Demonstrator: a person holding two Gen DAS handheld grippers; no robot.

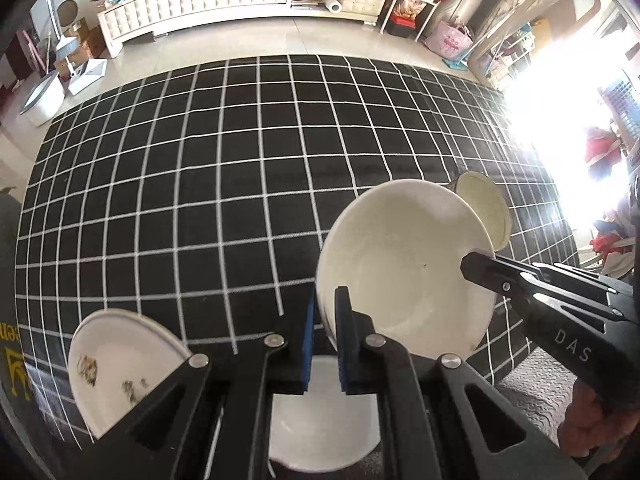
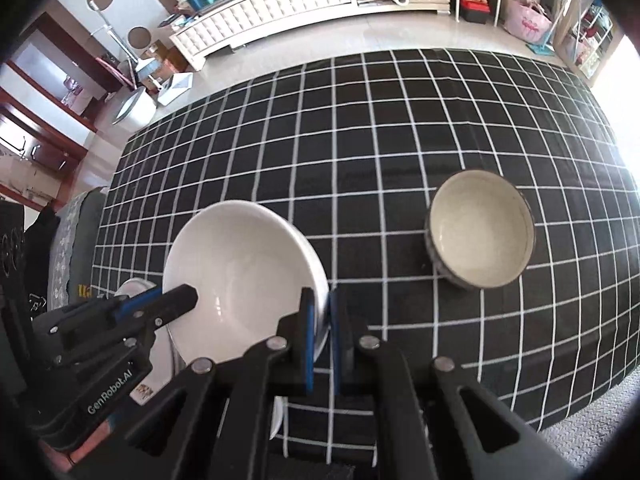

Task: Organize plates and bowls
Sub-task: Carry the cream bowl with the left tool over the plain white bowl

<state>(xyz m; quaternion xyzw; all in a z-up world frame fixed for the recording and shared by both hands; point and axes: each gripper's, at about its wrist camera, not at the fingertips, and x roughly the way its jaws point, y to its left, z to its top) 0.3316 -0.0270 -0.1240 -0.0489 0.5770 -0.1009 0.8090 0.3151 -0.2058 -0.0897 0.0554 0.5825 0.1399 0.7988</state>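
A: How will the white bowl [image 1: 404, 268] handle?

B: Glazed ceramic by the look of it, so I judge it stiff, fairly heavy, slick and breakable. The thin rim is the only real place to take it, and both grippers have it there, on opposite sides.

A: Where does it sit relative to the fingers?

B: The left gripper [image 1: 327, 336] has its blue-padded fingers closed narrow on the near rim, the wall pinched between the pads. The right gripper [image 2: 321, 336] does the same on the other edge, its fingers drawn close with the rim between them. The bowl appears lifted and tilted above the checked surface [image 2: 360, 152], its hollow facing both cameras.

A: Anything beneath it?

B: Directly below, in the left view, lies another white dish [image 1: 324, 420], probably where it gets stacked. A patterned plate [image 1: 116, 364] lies to its left, partly behind the gripper. The dark-sided bowl [image 2: 480, 232] stands well apart on the cloth, to the right.

A: The risk?

B: A slick rim under two small pinches could slip or chip if set down hard.
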